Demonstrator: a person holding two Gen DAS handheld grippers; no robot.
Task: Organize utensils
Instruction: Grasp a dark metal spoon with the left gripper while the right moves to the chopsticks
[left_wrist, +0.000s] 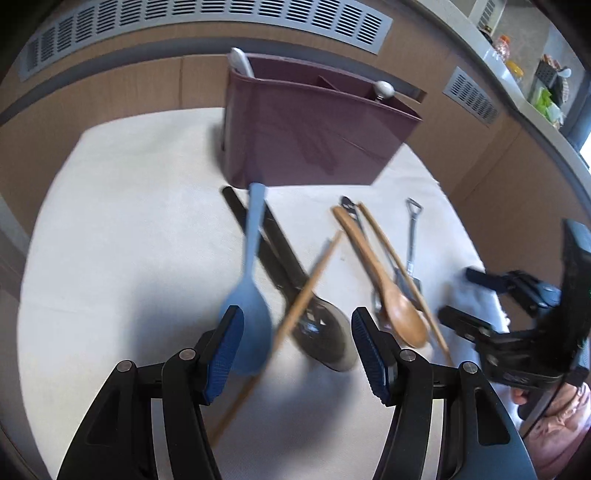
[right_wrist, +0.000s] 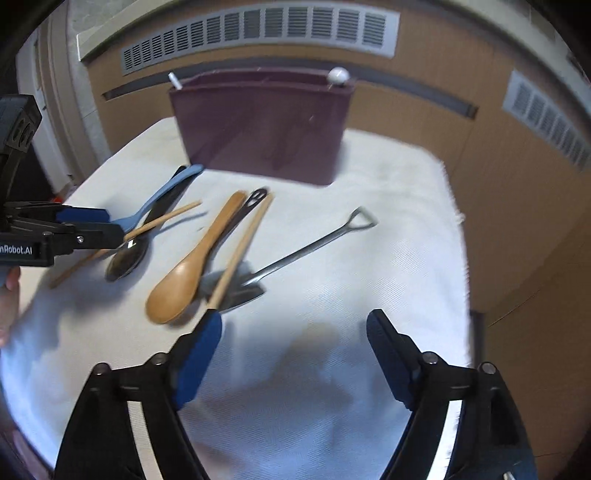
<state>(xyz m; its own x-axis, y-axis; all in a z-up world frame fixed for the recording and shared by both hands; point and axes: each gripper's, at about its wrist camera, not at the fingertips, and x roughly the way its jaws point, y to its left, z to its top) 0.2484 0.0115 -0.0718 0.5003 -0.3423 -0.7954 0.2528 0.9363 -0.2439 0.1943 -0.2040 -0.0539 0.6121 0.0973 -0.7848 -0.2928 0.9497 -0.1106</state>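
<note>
A maroon utensil holder (left_wrist: 314, 133) (right_wrist: 262, 122) stands at the back of a white cloth, with two white-handled utensils in it. Loose utensils lie in front: a blue spoon (left_wrist: 247, 291) (right_wrist: 162, 195), a black-handled metal spoon (left_wrist: 321, 332) (right_wrist: 127, 254), a wooden spoon (left_wrist: 399, 310) (right_wrist: 188, 273), wooden chopsticks (left_wrist: 306, 288) (right_wrist: 240, 251) and a shovel-shaped metal spoon (left_wrist: 412, 236) (right_wrist: 295, 254). My left gripper (left_wrist: 297, 350) is open just above the blue spoon and a chopstick. My right gripper (right_wrist: 293, 354) is open over bare cloth, near the shovel spoon.
The white cloth (right_wrist: 369, 192) covers a small table beside brown panelled walls with vent grilles (right_wrist: 258, 26). A shelf with bottles (left_wrist: 517, 62) runs at the right. Each gripper shows in the other's view, the right one (left_wrist: 517, 317) and the left one (right_wrist: 55, 236).
</note>
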